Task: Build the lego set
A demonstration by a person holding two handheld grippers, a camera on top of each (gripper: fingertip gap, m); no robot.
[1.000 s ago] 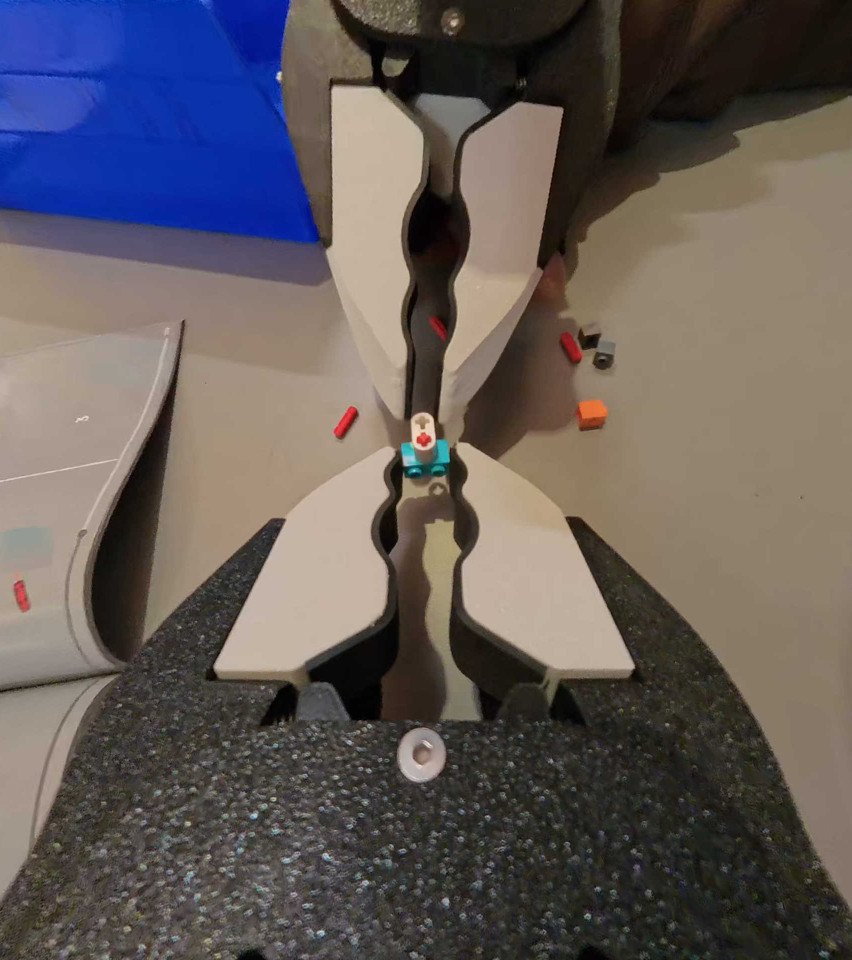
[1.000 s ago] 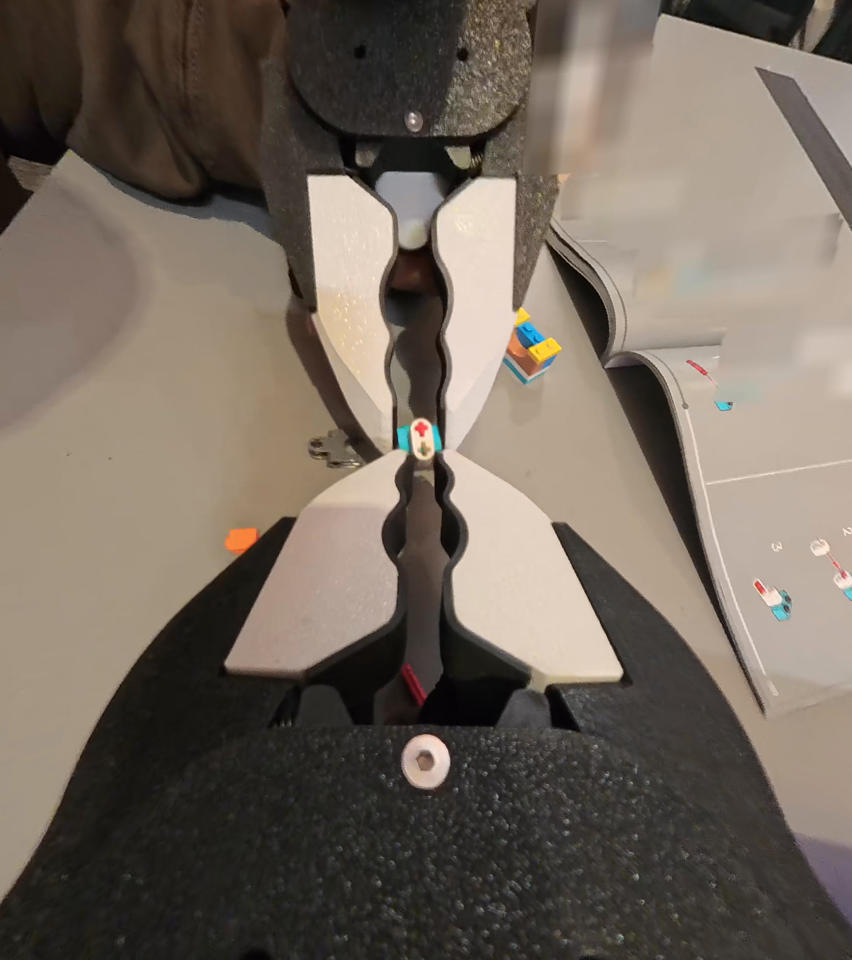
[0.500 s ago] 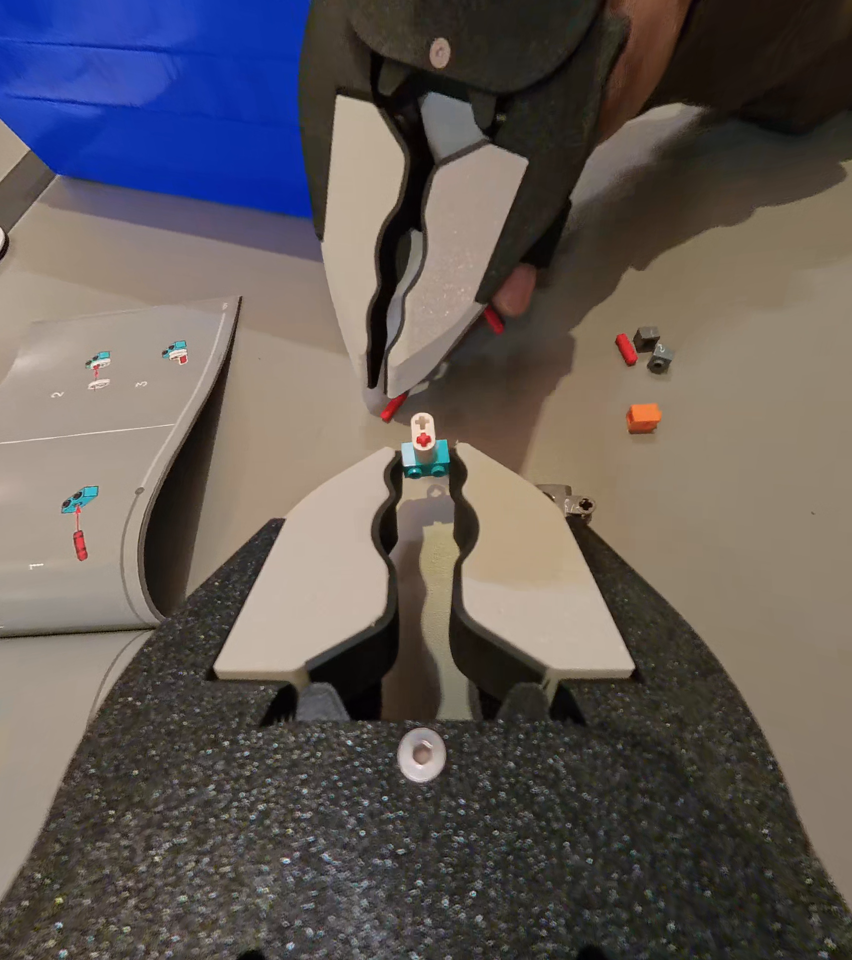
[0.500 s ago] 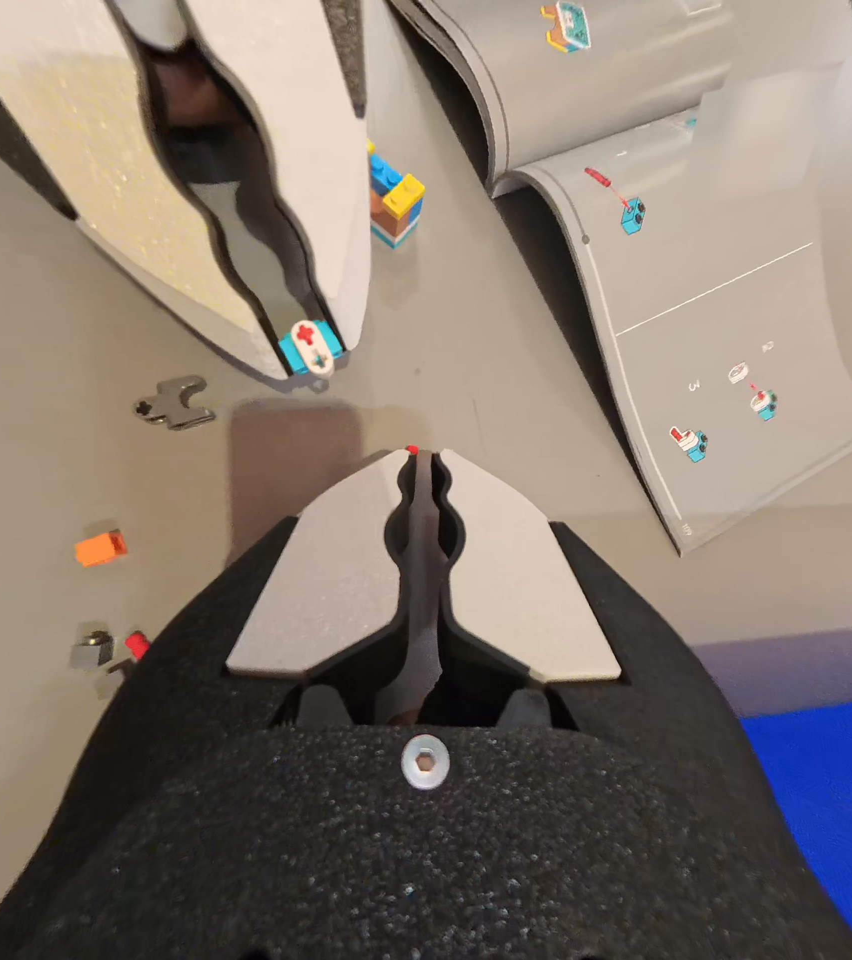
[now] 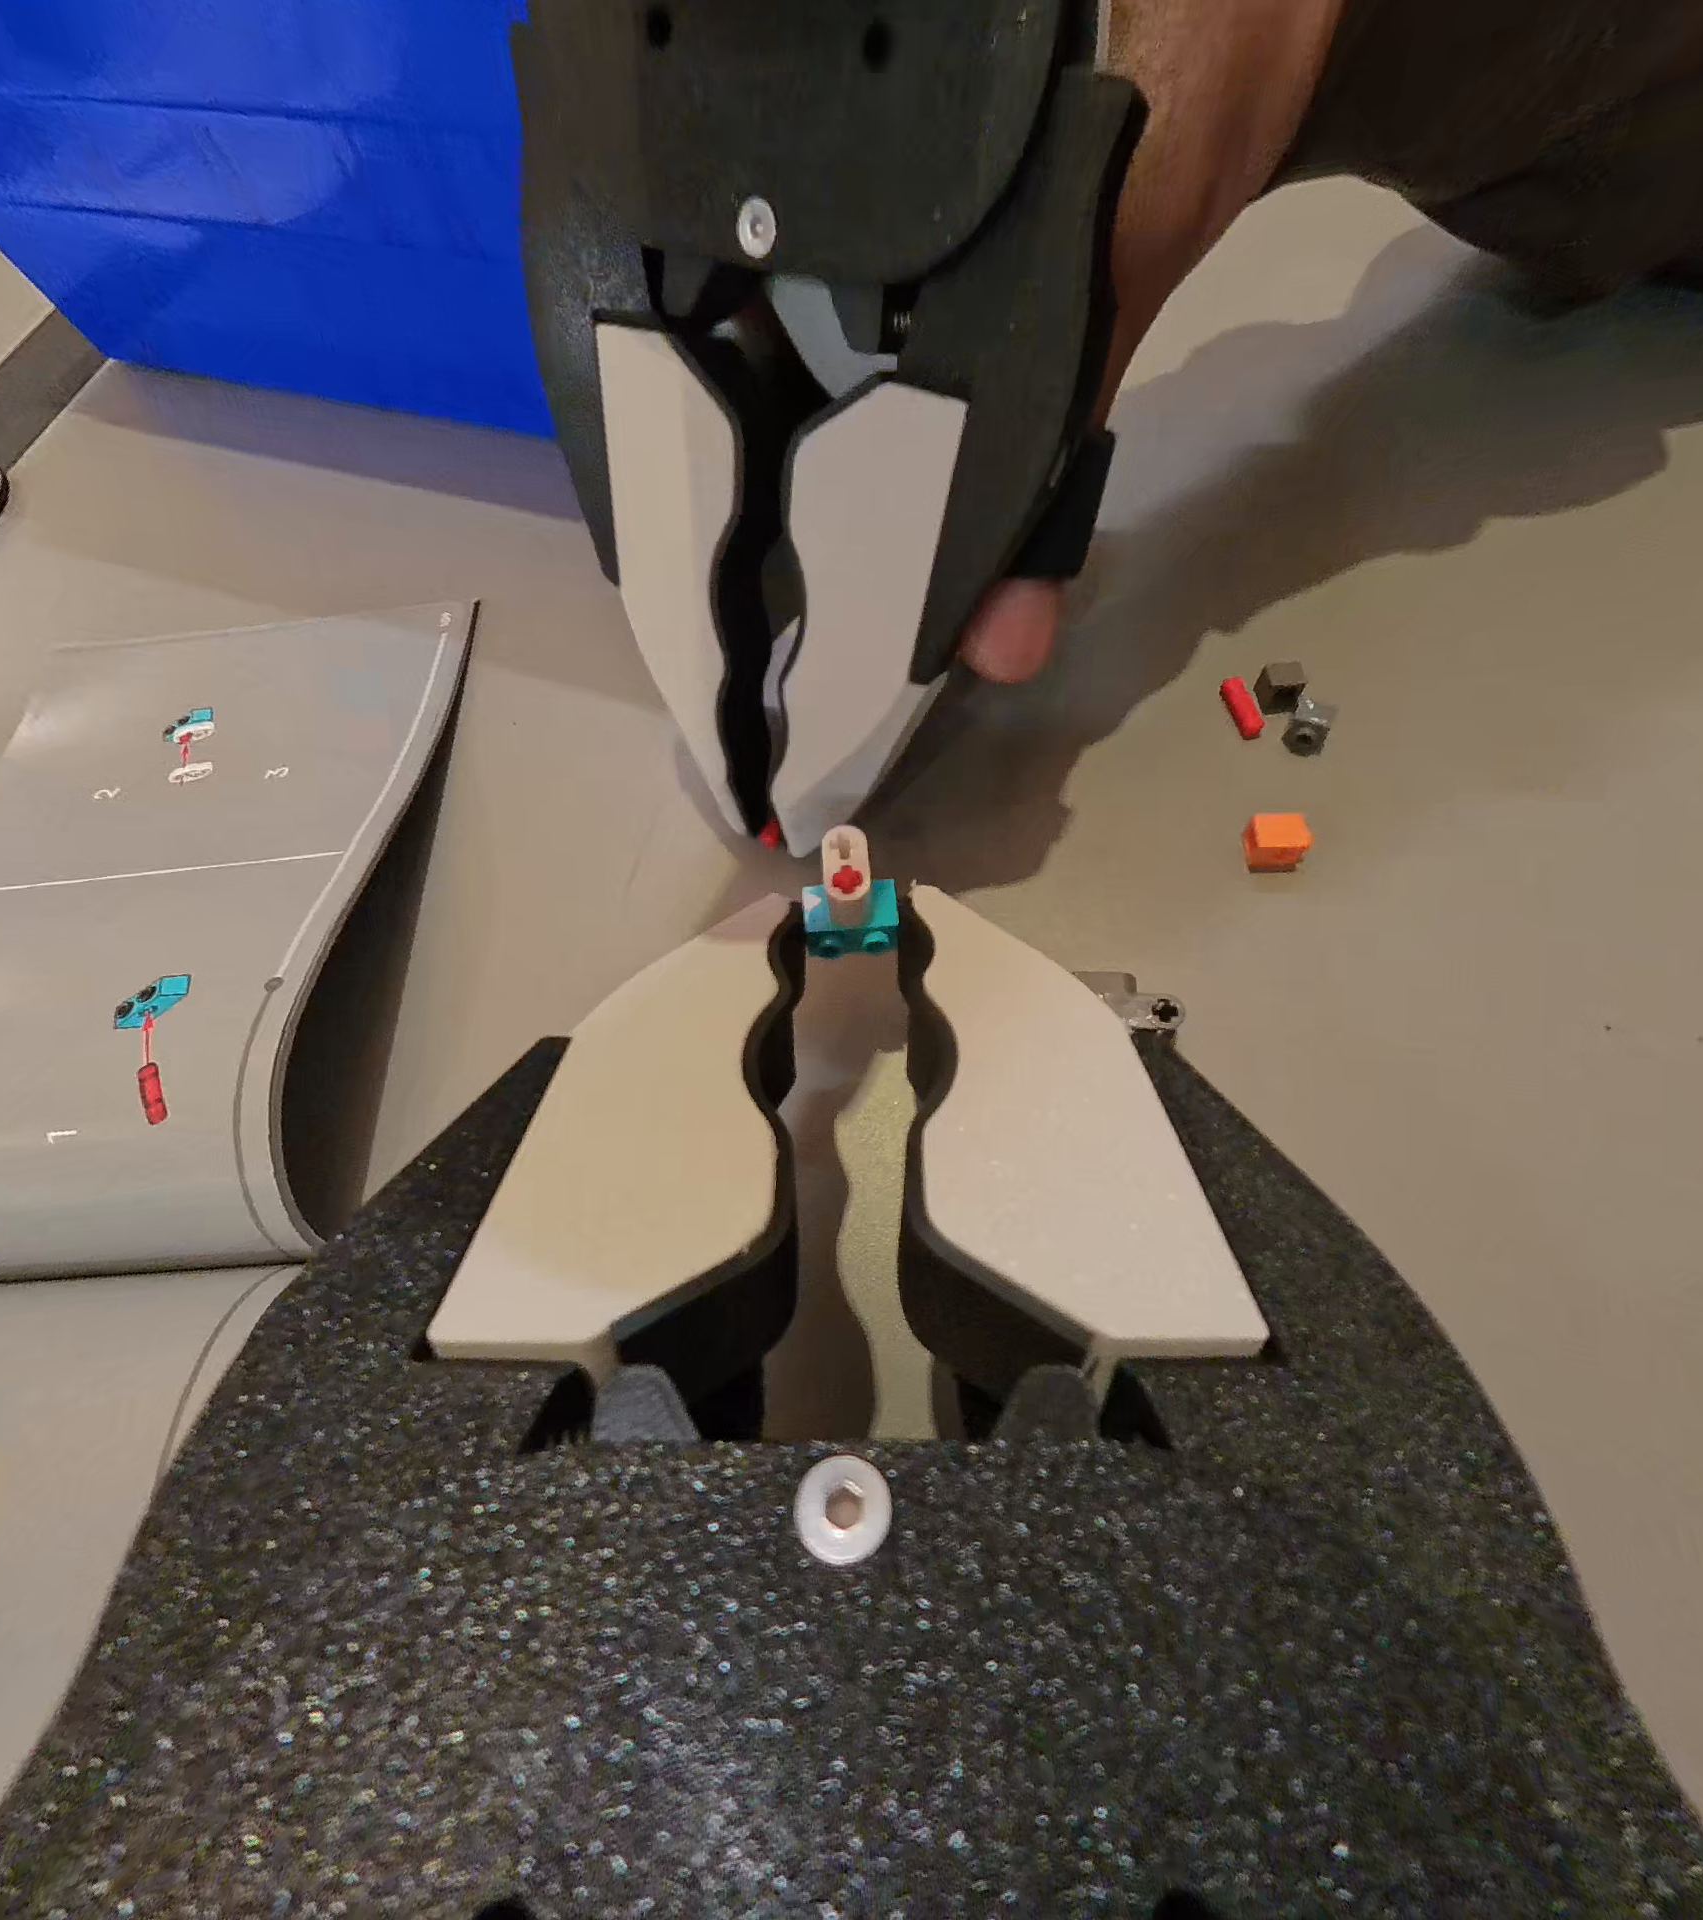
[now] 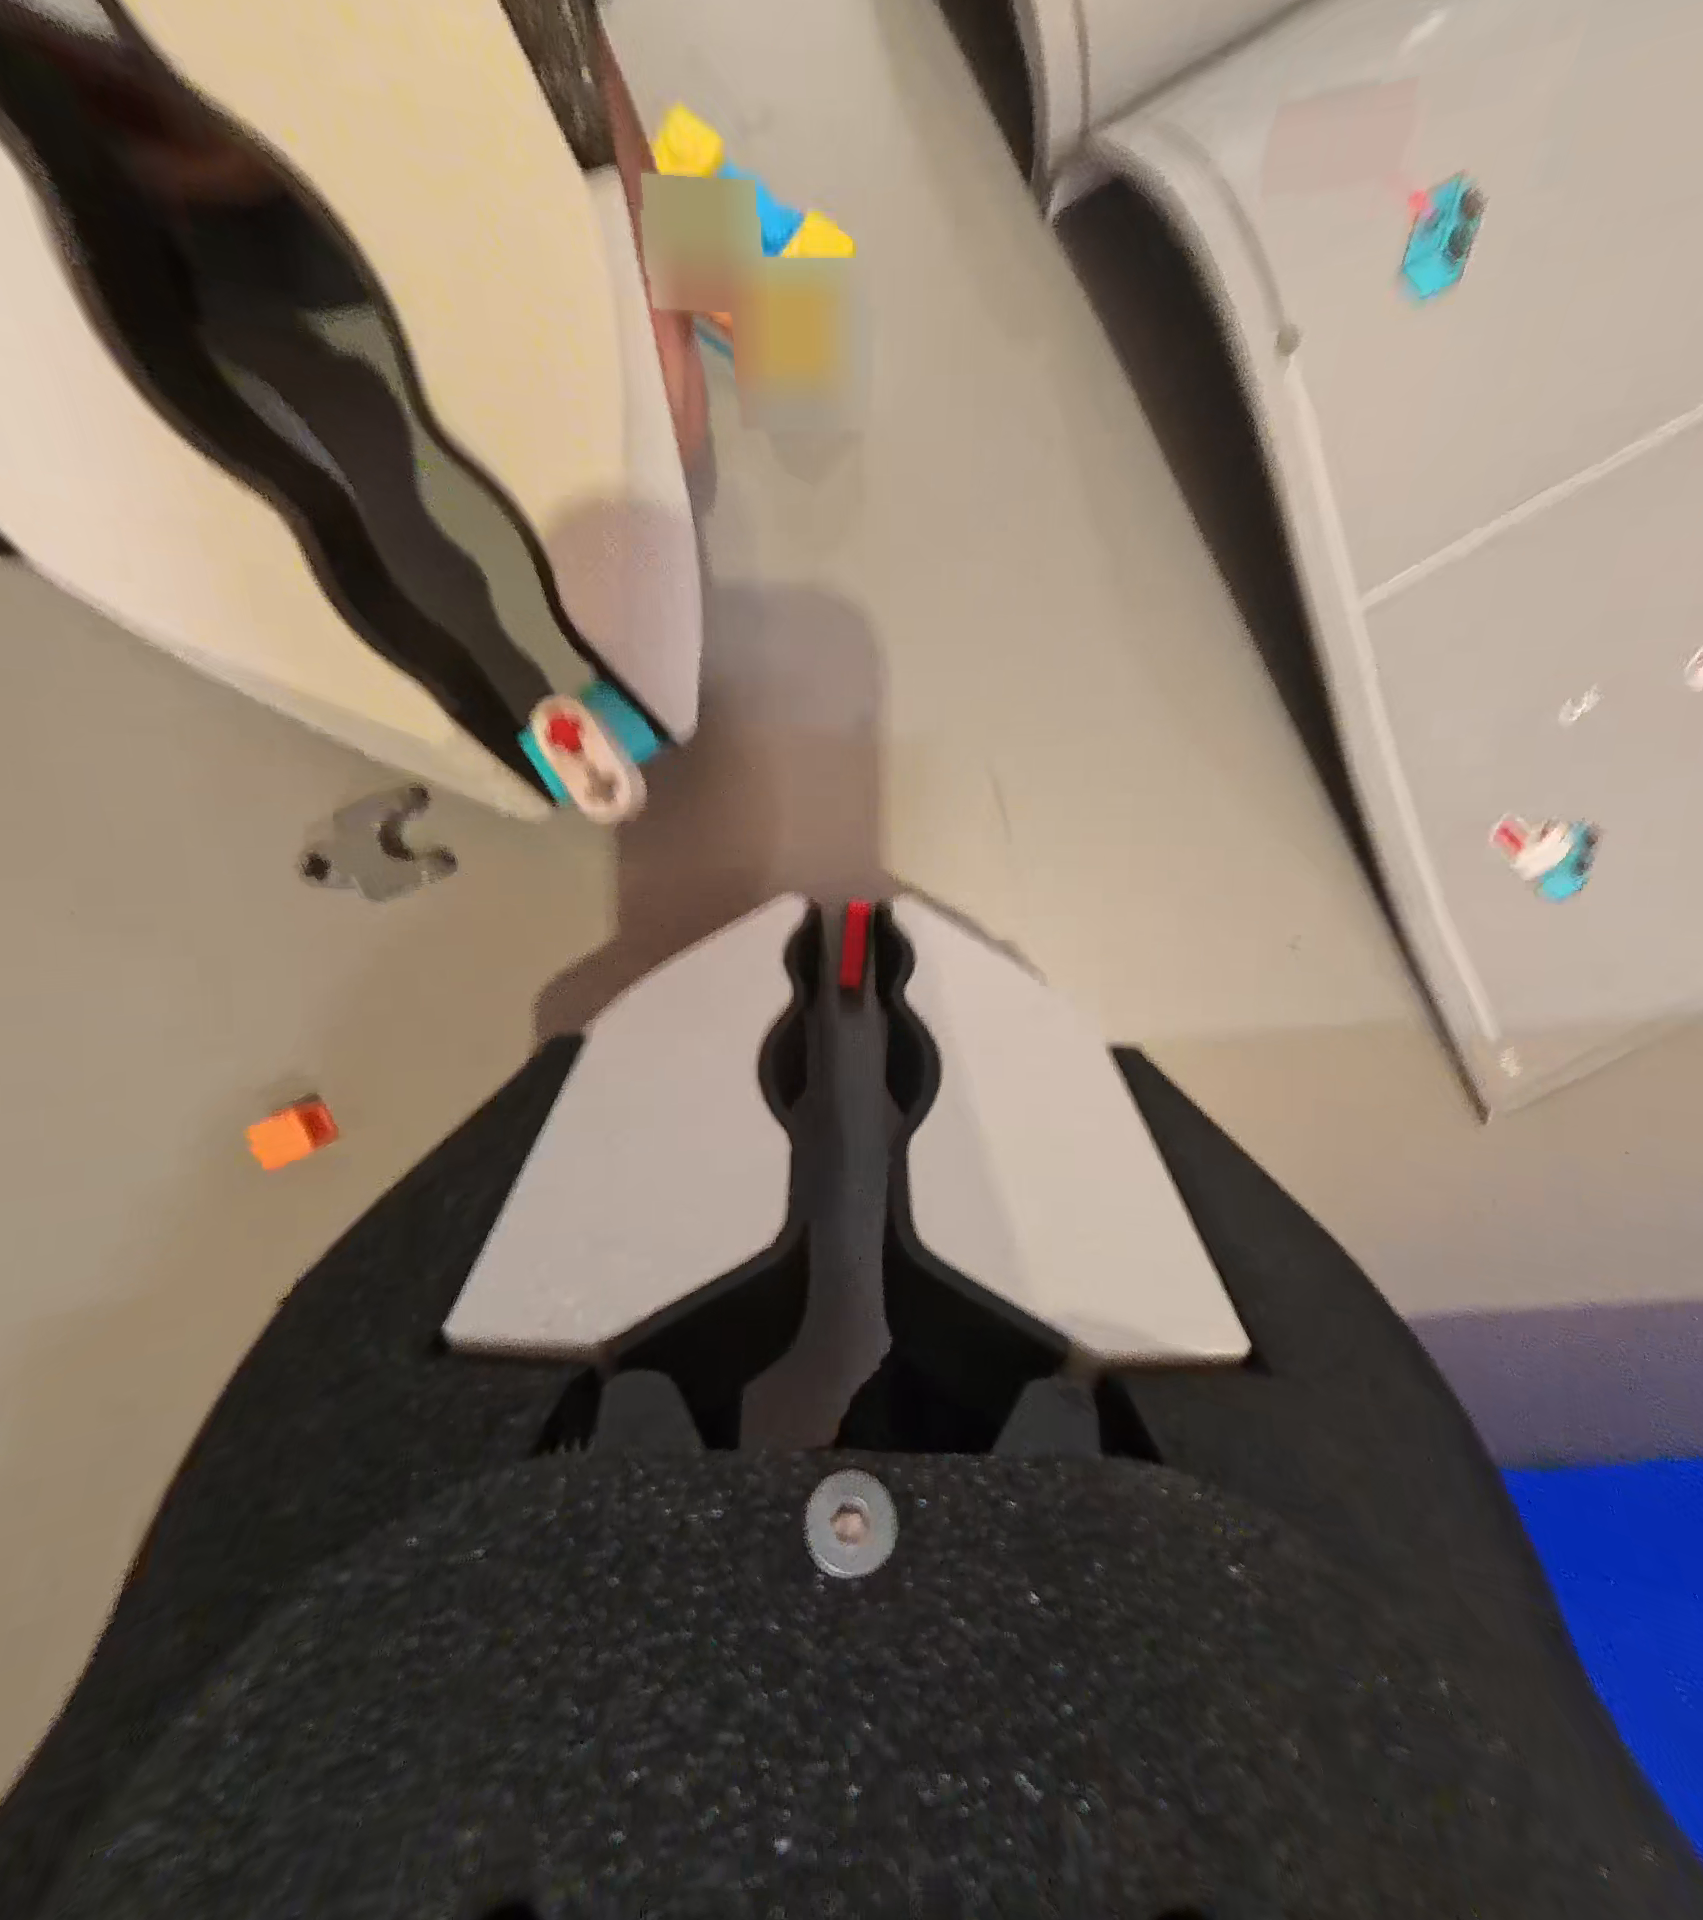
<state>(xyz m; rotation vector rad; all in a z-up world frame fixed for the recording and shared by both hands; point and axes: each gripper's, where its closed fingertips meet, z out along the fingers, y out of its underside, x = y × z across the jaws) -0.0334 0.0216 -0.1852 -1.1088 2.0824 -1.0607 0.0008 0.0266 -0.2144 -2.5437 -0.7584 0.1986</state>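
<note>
- left gripper point(image 5: 849, 914) is clamped on a small teal brick point(image 5: 851, 928), holding it just off the grey table point(image 5: 1449, 1143), with a white beam point(image 5: 845, 871) standing on it and a red cross-shaped axle end showing in the beam's lower hole.
- right gripper point(image 6: 852, 920) is pinched shut on a red pin point(image 6: 856, 940), only a sliver of it poking past the tips; in the left wrist view that red tip sits just beside the top of the white beam, slightly to its left.
- my read: the pin is being lined up for the beam's empty upper hole, and it's not in yet.
- what could go wrong: so little pin is exposed that a tilted approach could jam it on the hole's edge, or push the beam off the brick; a hard shove could twist the brick in the left grip.
- the right wrist view is blurred, so whether pin and hole are square to each other i cannot tell.
- outward now: a grey bracket piece point(image 6: 377, 857) lies near the left fingers, an orange brick point(image 5: 1276, 840) farther out, and a red pin with two dark grey pieces point(image 5: 1288, 707) well apart beyond it.
- the open instruction booklet point(image 5: 151, 935) lies on the other side, its curled page edge near the left gripper, and a blue bin point(image 5: 203, 187) sits behind.
- open tabletop lies right below the two grippers, so there's room to back off and re-aim; a dropped pin would land on bare table.
</note>
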